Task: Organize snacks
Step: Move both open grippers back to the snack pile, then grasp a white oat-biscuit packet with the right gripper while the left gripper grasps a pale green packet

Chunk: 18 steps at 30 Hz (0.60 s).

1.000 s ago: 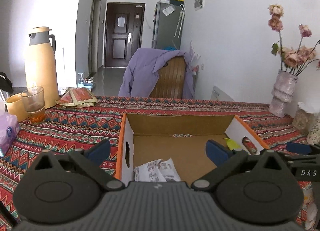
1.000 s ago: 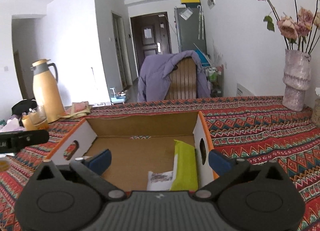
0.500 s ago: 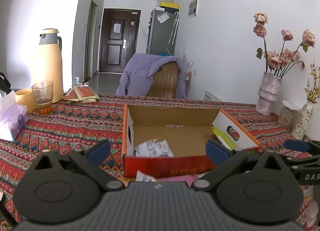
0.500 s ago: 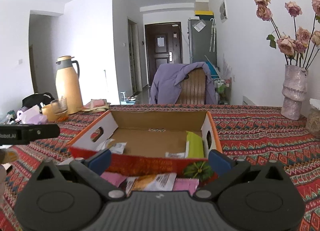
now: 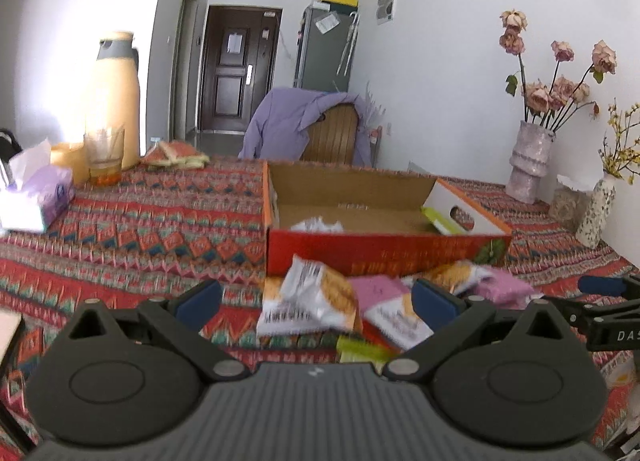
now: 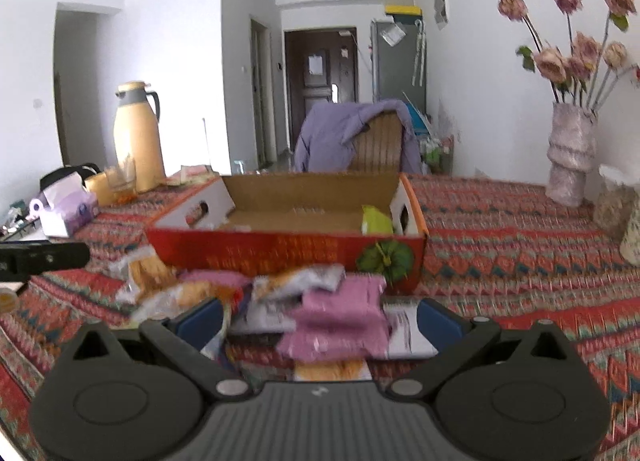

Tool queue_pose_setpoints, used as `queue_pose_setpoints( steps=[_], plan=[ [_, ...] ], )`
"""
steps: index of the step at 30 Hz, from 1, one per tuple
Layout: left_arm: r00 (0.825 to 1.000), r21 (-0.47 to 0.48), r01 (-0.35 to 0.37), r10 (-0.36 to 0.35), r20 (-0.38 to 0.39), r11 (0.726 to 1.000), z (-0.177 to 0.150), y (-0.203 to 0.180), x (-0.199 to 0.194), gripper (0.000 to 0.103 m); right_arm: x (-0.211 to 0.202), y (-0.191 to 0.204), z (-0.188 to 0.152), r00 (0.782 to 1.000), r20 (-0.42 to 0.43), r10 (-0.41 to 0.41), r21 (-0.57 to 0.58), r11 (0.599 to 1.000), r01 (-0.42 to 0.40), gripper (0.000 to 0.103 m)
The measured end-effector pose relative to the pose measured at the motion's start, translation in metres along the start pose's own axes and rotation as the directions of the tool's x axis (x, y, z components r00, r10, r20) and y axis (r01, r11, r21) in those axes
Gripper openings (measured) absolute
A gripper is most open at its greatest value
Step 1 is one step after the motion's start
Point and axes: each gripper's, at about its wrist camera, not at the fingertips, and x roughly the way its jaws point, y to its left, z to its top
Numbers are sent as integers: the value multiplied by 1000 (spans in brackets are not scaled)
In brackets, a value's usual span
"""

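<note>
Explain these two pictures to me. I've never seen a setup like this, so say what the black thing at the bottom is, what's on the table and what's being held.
There is no robot here. A person holds a two-finger gripper in each hand, and a fisheye camera on each looks forward along its fingers. The black shape at the bottom is the gripper itself. One picture is from the left gripper, the other from the right gripper. Both are open and hold nothing.

On the patterned table stands an open box with a few packets inside, one of them green. In front of the box lies a loose pile of snacks, some pink. Further back stand a thermos, a glass, tissues and a vase.
</note>
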Motion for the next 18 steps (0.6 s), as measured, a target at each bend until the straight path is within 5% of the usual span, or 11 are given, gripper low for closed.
queue_pose_setpoints(
  steps=[10, 18],
  plan=[
    [999, -20, 5, -6, -54, 1000, -16, 8, 4, 103, 12, -12, -35, 994, -106, -35, 26, 999, 38, 102],
    [998, -10, 12, -13, -67, 1000, -19, 2, 8, 103, 41, -7, -27, 988, -155, -26, -5, 1000, 25, 75]
  ],
)
